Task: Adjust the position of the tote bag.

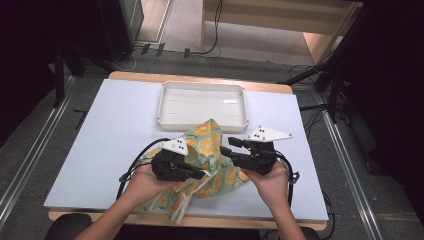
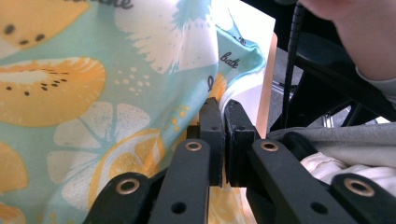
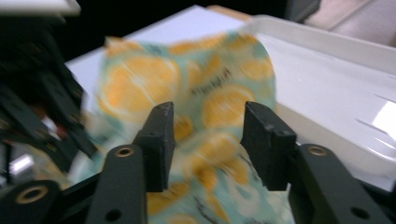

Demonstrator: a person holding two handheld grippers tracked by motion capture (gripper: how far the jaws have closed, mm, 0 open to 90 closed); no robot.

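A thin cloth (image 1: 210, 145) printed with orange fruit slices on pale teal lies bunched on the white table cover, its far corner raised toward the tray. My left gripper (image 1: 202, 174) lies on the cloth's near left part. In the left gripper view its jaws (image 2: 224, 112) are pressed together on a fold of the cloth (image 2: 93, 93). My right gripper (image 1: 223, 149) points left at the raised part from the right. Its jaws (image 3: 208, 116) stand apart, with the cloth (image 3: 215, 102) blurred just beyond them and untouched by the pads.
An empty white tray (image 1: 202, 122) sits just beyond the cloth, its rim (image 3: 327, 42) close to my right gripper. The white cover (image 1: 115, 140) spreads wide to the left. Cables trail from both grippers toward the table's front edge.
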